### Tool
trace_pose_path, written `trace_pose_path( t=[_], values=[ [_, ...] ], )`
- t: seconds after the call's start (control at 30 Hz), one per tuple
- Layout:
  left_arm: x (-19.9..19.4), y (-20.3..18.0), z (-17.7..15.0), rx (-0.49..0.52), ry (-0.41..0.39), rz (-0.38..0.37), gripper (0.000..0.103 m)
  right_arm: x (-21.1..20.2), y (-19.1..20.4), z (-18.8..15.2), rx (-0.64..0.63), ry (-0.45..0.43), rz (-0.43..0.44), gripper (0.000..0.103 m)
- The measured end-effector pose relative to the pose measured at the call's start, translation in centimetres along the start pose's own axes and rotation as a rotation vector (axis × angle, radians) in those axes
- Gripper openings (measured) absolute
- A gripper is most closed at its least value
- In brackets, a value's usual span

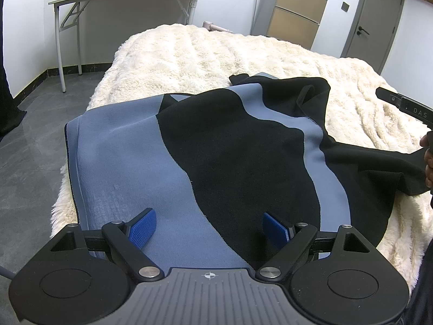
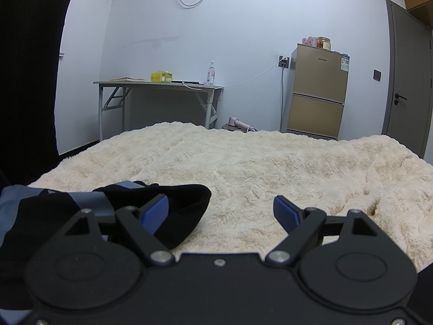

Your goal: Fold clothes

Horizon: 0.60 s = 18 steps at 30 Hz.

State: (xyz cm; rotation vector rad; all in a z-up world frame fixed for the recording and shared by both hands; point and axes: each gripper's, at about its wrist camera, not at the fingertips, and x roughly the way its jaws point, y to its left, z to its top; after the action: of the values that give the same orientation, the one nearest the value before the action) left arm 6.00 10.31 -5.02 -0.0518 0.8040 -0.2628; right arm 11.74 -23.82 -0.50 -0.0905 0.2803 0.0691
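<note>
The garment [image 1: 205, 162] lies rumpled on the blanket [image 1: 203, 54] at the bed's near edge. Left gripper [image 1: 209, 227] and right gripper [image 2: 220, 211] both gape wide, holding nothing. Best to flatten it first, then pinch the black flap's edge

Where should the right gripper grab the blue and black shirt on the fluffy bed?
Probably the loose black flap at the garment's right edge. It lies thin on the blanket, just beside the open right gripper. Come in low from the right, sliding one finger under the edge. The middle lies broad and flat, offering nothing to pinch.
</note>
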Motion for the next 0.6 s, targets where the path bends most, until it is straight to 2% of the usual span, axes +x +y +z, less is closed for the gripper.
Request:
trace_pose_path(
  t=[0.6],
  values=[
    [0.01,-0.05,0.0,-0.001,0.0,-0.001,0.082,-0.1,-0.12,0.08,0.007,0.001,0.005,0.084]
  ],
)
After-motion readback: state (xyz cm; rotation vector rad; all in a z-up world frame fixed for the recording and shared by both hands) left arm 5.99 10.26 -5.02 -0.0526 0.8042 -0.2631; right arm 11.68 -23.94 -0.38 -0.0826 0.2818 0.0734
